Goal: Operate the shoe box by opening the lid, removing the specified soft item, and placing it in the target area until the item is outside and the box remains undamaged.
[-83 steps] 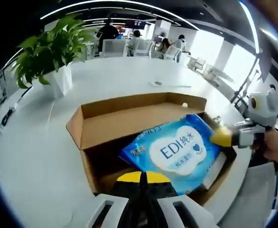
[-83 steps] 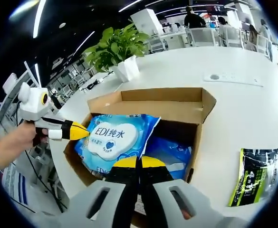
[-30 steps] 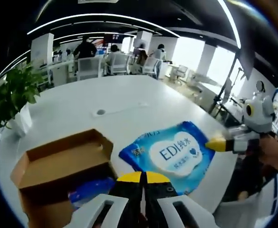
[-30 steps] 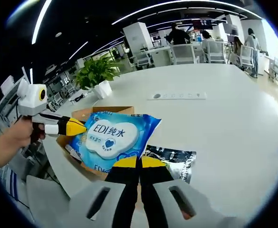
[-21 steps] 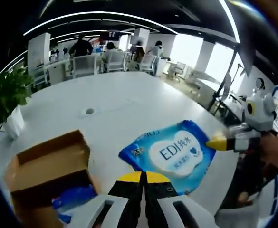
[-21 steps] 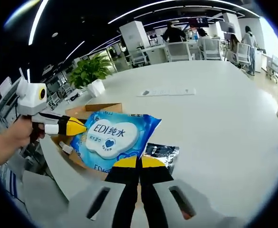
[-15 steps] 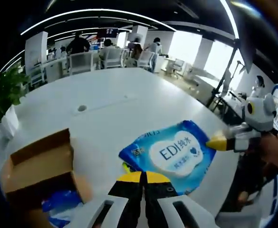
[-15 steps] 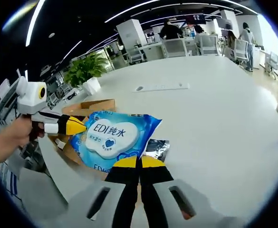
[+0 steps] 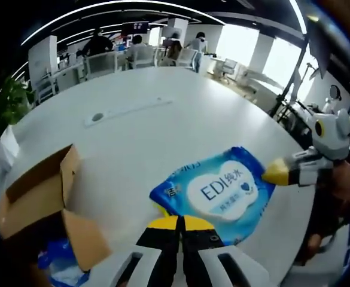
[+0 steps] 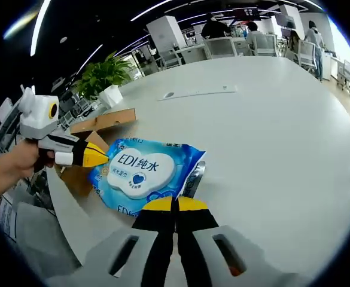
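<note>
White round table (image 9: 163, 128) (image 10: 270, 119) fills most of both views. Open cardboard shoe box (image 9: 40, 200) (image 10: 94, 134) sits at 8 o'clock in left gripper view, 10 o'clock in right gripper view, flaps up, a blue pack (image 9: 58, 269) inside it. Blue wet wipes pack (image 9: 216, 191) (image 10: 145, 173), the soft item, is outside the box, just above the tabletop near centre, pinched at two opposite edges. Left gripper (image 9: 179, 222) (image 10: 97, 156) clenched on one edge of the pack; right gripper (image 10: 176, 204) (image 9: 270, 173) clenched on the other edge. A dark foil packet (image 10: 195, 176) lies under the pack's edge at 5 o'clock. Potted plant (image 10: 106, 78) at 11 o'clock, behind the box. Person's hand (image 10: 10, 170) holds left gripper at 9 o'clock.
</note>
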The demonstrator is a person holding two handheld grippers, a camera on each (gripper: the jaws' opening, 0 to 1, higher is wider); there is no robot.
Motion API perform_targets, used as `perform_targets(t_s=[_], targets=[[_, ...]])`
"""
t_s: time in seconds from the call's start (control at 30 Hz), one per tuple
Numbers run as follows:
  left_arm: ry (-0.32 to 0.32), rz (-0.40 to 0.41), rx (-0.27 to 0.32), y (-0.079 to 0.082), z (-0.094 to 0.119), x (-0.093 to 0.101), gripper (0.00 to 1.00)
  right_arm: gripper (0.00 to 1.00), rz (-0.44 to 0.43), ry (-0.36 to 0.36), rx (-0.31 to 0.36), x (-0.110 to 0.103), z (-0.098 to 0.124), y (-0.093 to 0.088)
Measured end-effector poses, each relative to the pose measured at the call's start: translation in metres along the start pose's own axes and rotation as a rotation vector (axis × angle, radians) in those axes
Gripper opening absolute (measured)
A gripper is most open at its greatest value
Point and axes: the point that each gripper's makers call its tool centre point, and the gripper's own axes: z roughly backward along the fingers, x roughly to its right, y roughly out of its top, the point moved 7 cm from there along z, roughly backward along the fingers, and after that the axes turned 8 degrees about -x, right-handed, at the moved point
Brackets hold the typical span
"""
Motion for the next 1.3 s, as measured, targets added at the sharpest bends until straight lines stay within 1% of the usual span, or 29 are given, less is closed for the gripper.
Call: perform_targets(t_s=[0.17,0.27,0.43,0.5,0.63,0.83,1.0,1.1,1.17,1.23,1.3], targets=[[0.008,-0.015,-0.025,-0.004,-0.011,0.000,0.00,0.00,-0.003,0.004,-0.018,0.004,-0.006,-0.007],[0.020,-0.034,-0.040,-0.008,-0.014,0.000,0.00,0.00,-0.009,0.011,-0.010,0.006,-0.010,-0.006],[0.017,-0.038,-0.057,-0.010,-0.018,-0.002,0.00,0.00,0.005,0.008,-0.028,0.012,-0.016,-0.007],[0.021,-0.040,-0.055,-0.010,-0.019,-0.003,0.00,0.00,0.003,0.005,-0.026,0.011,-0.013,-0.006],[0.020,-0.036,-0.055,-0.008,-0.021,-0.004,0.00,0.00,0.003,0.000,-0.022,0.014,-0.016,-0.003],[0.017,-0.030,-0.047,-0.008,-0.020,-0.005,0.00,0.00,0.011,-0.004,-0.020,0.012,-0.015,-0.003],[0.035,-0.070,-0.027,-0.009,-0.018,-0.004,0.02,0.00,0.009,-0.002,-0.016,0.012,-0.014,-0.002],[0.041,-0.097,-0.031,-0.007,-0.021,-0.007,0.04,0.03,0.004,-0.005,-0.010,0.012,-0.013,-0.001],[0.032,-0.112,-0.037,-0.007,-0.022,-0.007,0.09,0.05,0.008,-0.016,-0.002,0.012,-0.012,0.000],[0.022,-0.115,-0.035,-0.007,-0.021,-0.007,0.14,0.07,-0.002,-0.012,-0.002,0.014,-0.012,0.001],[0.017,-0.124,-0.027,-0.006,-0.020,-0.007,0.17,0.12,-0.002,-0.009,0.002,0.013,-0.010,0.003]])
